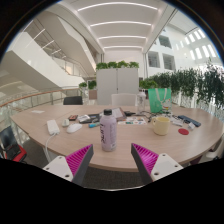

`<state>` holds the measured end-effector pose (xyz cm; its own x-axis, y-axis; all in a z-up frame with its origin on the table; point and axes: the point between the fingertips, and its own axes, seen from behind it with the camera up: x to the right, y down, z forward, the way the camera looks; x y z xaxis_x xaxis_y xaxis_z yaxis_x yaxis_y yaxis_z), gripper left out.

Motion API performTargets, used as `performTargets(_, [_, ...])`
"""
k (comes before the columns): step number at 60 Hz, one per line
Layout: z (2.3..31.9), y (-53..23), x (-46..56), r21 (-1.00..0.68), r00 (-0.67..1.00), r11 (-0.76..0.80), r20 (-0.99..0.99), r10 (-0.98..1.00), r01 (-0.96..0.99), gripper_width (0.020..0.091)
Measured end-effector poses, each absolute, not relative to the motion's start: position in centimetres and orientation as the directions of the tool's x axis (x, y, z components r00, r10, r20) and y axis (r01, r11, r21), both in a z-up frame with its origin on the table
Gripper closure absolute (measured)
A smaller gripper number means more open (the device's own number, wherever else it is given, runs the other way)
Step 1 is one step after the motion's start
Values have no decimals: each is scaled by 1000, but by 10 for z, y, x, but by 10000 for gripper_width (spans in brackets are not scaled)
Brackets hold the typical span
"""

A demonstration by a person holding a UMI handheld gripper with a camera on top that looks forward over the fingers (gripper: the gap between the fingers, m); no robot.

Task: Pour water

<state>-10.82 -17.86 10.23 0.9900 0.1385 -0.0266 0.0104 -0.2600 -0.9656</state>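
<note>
Magenta pads on both fingers of the gripper stand wide apart with nothing between them; the gripper is released and carries nothing.

Scene: long pale wooden table in a large atrium with curved white balconies. 1 bottle, clear with a purple tint and a pale cap, stands upright on the table just ahead of the fingers and roughly centred on the gap between them. Not touched by either finger.

Other items on the table: green container beyond the bottle towards the far edge; small cream bowl or cup near it, with a red disc-shaped item close beside; 2 or so white objects at the other end; some flat items that may be books behind the bottle. Which vessel is meant to receive the water cannot be told for certain; the cream bowl is my best guess.

Step in hand (judgement): approach to the bottle, before any grasp. No pouring started; the task looks to be at its very beginning.

Next move calls for (judgement): advance straight ahead until the bottle body sits between the pads, close on it at mid-height, then lift. Cap appears to be on; whether it must come off first cannot be told.

Risk: a tall, narrow bottle may tip if 1 finger nudges it before the other makes contact.
</note>
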Motion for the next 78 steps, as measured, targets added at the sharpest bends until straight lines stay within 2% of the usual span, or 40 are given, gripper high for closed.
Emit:
performTargets(8, [67, -98, -148, -975, 987, -222, -40, 153, -5, 264])
performTargets(18, [70, -18, -144, -985, 996, -170, -33, 83, -19, 266])
performTargets(20, [71, -7, -147, -985, 995, -171, -42, 87, -26, 300])
performTargets(21, [71, -1, -149, -984, 995, -176, -44, 93, -27, 347])
performTargets(22, [70, 3, -152, -983, 994, -184, -44, 103, -24, 433])
performTargets(23, [69, 5, -149, -980, 994, -196, -42, 104, -20, 564])
performTargets(33, [70, 19, -150, -983, 994, -175, 30, 109, 49, 599])
performTargets(34, [70, 20, -150, -983, 994, -176, 27, 110, 46, 632])
performTargets(35, [69, 20, -150, -983, 994, -180, 23, 112, 43, 618])
performTargets(43, [65, 25, -154, -966, 985, -257, -51, 165, -7, 709])
performTargets(45, [65, 27, -156, -956, 979, -292, -92, 183, -36, 710])
performTargets(48, [80, 32, -160, -941, 962, -321, -178, 209, -104, 710])
performTargets(53, [131, 50, -148, -906, 909, -326, -352, 222, -271, 709])
performTargets(57, [183, 67, -133, -808, 806, -335, -561, 189, -484, 709])
performTargets(61, [215, 89, -92, -645, 637, -339, -756, 151, -685, 709])
performTargets(65, [229, 107, -51, -454, 453, -330, -887, 86, -828, 710])
performTargets(71, [205, 131, -2, -53, 71, -357, -997, -39, -933, 712])
performTargets(78, [186, 137, 27, 403, -384, -325, -915, -125, -856, 712])
